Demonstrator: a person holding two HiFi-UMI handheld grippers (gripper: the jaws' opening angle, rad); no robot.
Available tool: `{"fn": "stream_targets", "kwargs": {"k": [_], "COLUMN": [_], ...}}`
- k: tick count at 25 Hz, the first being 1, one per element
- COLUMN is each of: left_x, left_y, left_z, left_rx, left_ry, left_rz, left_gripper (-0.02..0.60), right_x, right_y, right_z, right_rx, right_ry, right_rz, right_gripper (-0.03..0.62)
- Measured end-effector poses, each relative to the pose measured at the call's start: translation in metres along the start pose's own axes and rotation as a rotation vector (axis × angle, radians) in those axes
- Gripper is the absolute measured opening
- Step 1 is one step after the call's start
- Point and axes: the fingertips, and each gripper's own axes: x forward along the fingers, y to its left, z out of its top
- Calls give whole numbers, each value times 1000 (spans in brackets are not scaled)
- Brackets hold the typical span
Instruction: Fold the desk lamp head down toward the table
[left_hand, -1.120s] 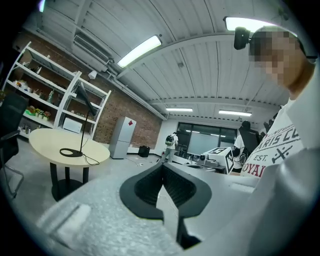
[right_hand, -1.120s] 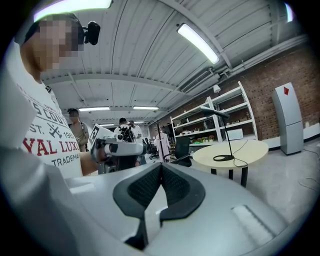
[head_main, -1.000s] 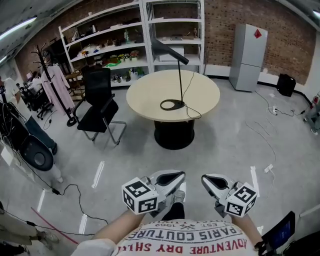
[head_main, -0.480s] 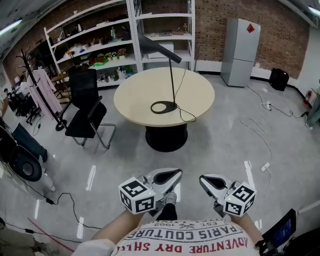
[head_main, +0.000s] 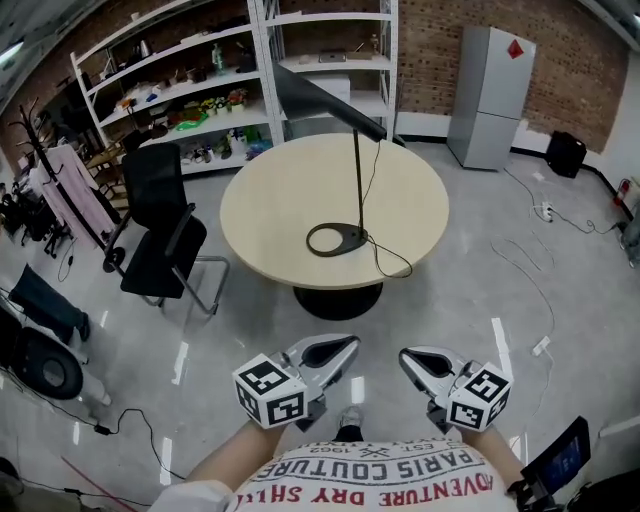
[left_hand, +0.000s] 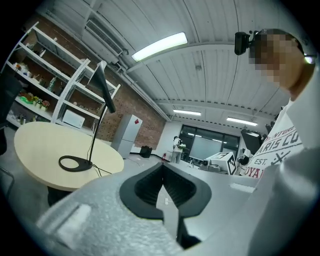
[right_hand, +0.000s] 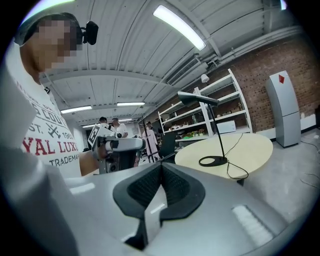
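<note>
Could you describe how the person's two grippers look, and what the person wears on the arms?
The left gripper and the right gripper each have a light grey shell with black ribbed pads. Each carries a white cube with black square markers. No cables show on them. The person wears a short-sleeved white T-shirt with red and dark lettering.

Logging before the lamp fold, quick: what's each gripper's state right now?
Grey left gripper: closed, holding nothing.
Grey right gripper: closed, holding nothing.
</note>
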Motion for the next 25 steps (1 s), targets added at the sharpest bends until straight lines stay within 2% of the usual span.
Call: {"fn": "stream_targets", "kwargs": {"k": [7,13,25], "left_x": [24,27,45], "left_y": [89,144,190], "left_z": [44,72,96], "left_rx": [42,66,81], "left_ry": [-22,-45,-59], "left_rz": [13,16,55], "left_gripper": [2,2,2], "right_x": [67,111,141], "right_y": [-57,-89,-146], "right_z": [42,66,84], "right_rx": [-39,-85,-94], "right_ry": [-1,-10,-22], "right_rz": [-24,-49,-73], "right_gripper": [0,0,15]}}
